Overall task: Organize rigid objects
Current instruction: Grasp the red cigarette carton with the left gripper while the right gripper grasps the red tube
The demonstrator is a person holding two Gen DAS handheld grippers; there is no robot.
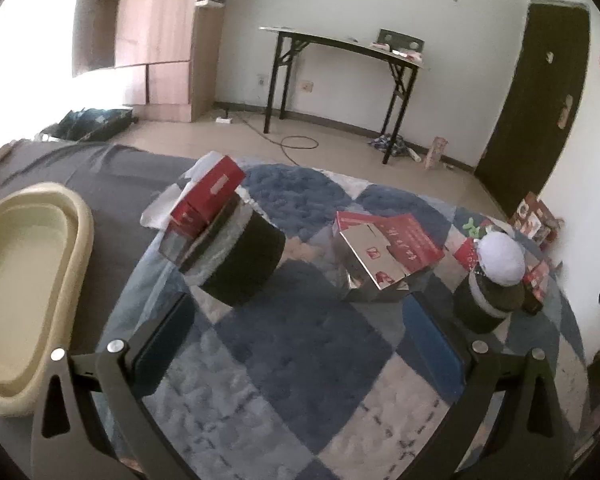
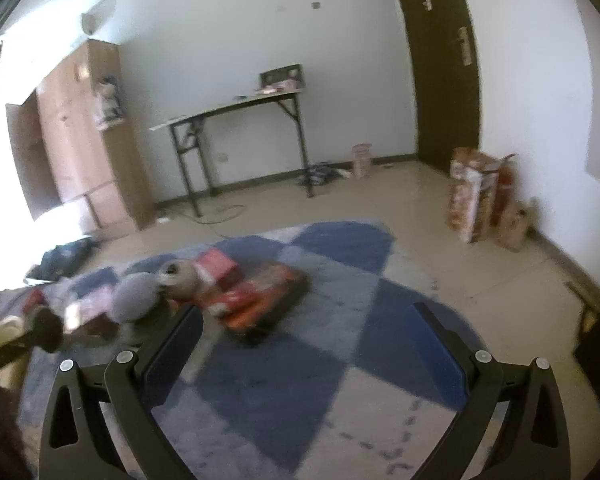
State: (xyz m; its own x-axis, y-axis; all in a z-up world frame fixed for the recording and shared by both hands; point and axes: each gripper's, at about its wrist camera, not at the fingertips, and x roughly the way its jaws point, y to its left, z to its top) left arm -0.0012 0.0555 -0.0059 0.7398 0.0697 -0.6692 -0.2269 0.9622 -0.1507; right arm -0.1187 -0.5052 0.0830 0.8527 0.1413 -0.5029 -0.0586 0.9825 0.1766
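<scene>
Red box (image 1: 207, 196) sat tilted on black round tin (image 1: 242, 260), ahead-left of left gripper (image 1: 306, 332), long axis running away. Left nearer. Both left and right gripper (image 2: 304, 340) jaws wide, empty.

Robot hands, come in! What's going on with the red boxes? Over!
Left gripper open, empty. Right gripper open, empty. Red box tilted atop black round tin; opened red carton on rug. Beige tub left. Nothing blocking.
</scene>
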